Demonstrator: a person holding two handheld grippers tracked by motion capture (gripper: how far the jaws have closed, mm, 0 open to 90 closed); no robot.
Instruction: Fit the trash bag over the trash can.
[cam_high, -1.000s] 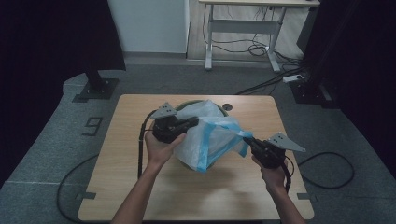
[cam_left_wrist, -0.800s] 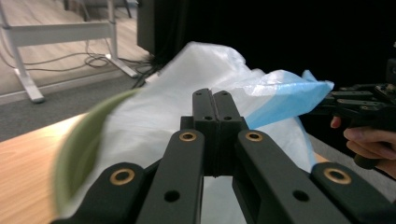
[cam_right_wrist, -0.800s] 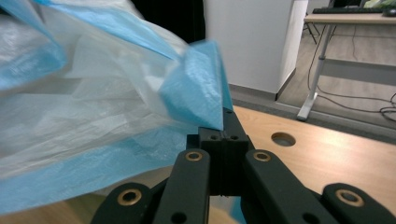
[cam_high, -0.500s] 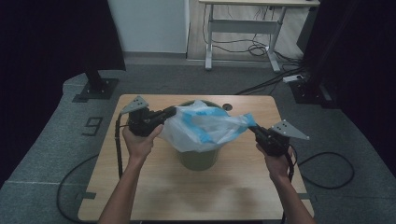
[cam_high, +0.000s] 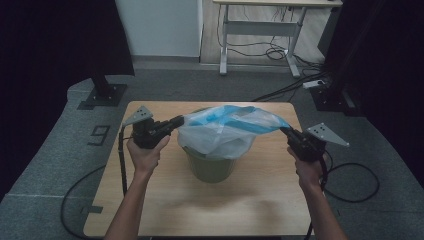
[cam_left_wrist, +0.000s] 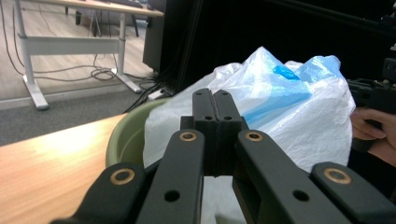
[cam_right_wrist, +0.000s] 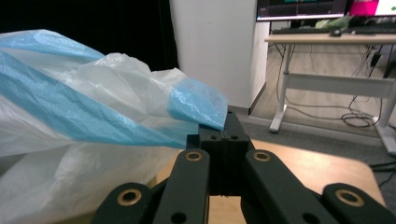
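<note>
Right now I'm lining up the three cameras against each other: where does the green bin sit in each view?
High view: green bin at table centre, under the plastic bag stretched between both grippers.
Left gripper view: its rim curves at left centre, beside the shut jaws.
Right gripper view: I cannot make it out; the bag covers that side.
Shared landmark: the white-and-blue bag.

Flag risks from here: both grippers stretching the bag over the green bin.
1. Thin film: the left gripper and right gripper are each shut on an edge of the plastic bag, pulled taut between them. More pull may tear it or slip it from the fingers.
2. The bag hangs partly inside the green bin but its rim isn't wrapped yet; uneven lowering may miss one side.
3. A sideways tug could shift or tip the bin.
</note>
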